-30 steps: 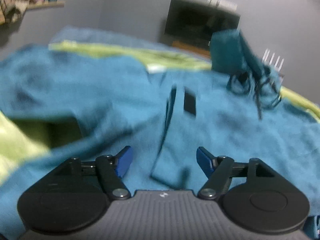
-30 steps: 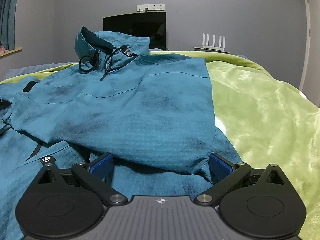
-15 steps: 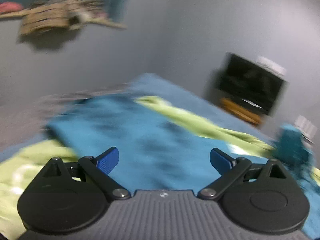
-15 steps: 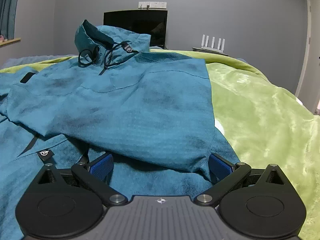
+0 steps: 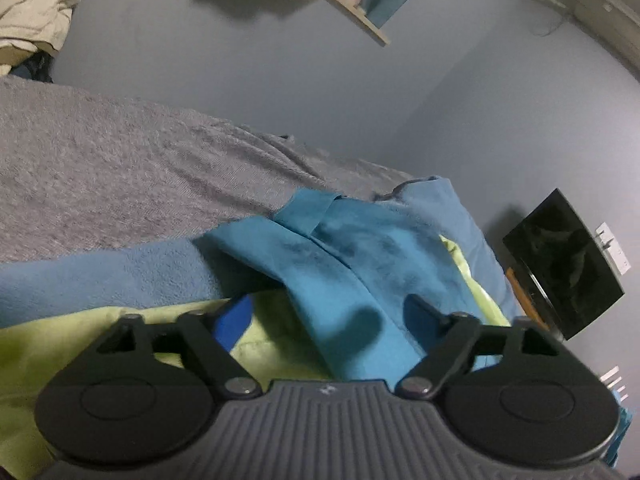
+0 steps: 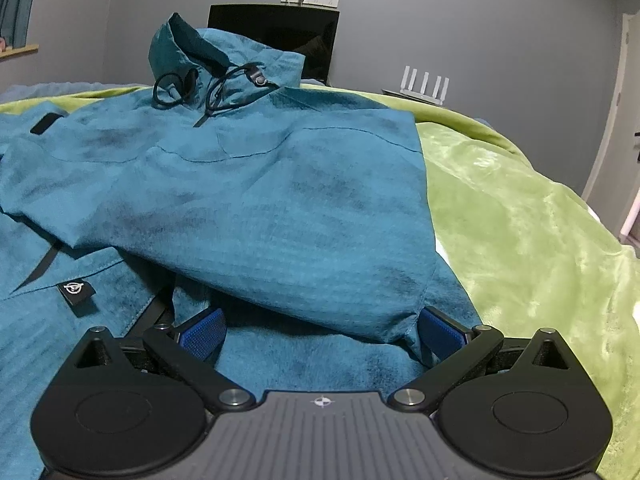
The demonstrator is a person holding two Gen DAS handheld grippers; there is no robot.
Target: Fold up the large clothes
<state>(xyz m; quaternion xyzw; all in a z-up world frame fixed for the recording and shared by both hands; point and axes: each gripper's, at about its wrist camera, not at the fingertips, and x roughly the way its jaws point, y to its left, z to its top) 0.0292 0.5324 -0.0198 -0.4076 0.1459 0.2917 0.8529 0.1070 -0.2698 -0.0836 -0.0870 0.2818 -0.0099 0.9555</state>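
A large teal hooded jacket (image 6: 280, 200) lies on the bed, its upper half folded over the lower, hood (image 6: 192, 52) and black drawcords at the far end. My right gripper (image 6: 320, 330) sits low at the folded edge with its jaws wide apart, and the fold's edge lies between the blue pads without being pinched. In the left wrist view a teal sleeve (image 5: 344, 264) stretches away across the blankets. My left gripper (image 5: 326, 314) hangs over the near part of the sleeve. Its jaws are closing, with sleeve cloth between them and the pads still apart.
A green blanket (image 6: 520, 220) covers the bed, with a blue blanket (image 5: 100, 276) and a grey one (image 5: 120, 168) beyond the sleeve. A black TV (image 6: 280, 32) and white router (image 6: 424, 84) stand by the far wall. A shelf (image 5: 360, 20) hangs overhead.
The left wrist view swung away from the jacket's body to the outstretched sleeve and the grey blanket. Its jaws spread wider, then narrowed. The right gripper stayed at the folded edge.
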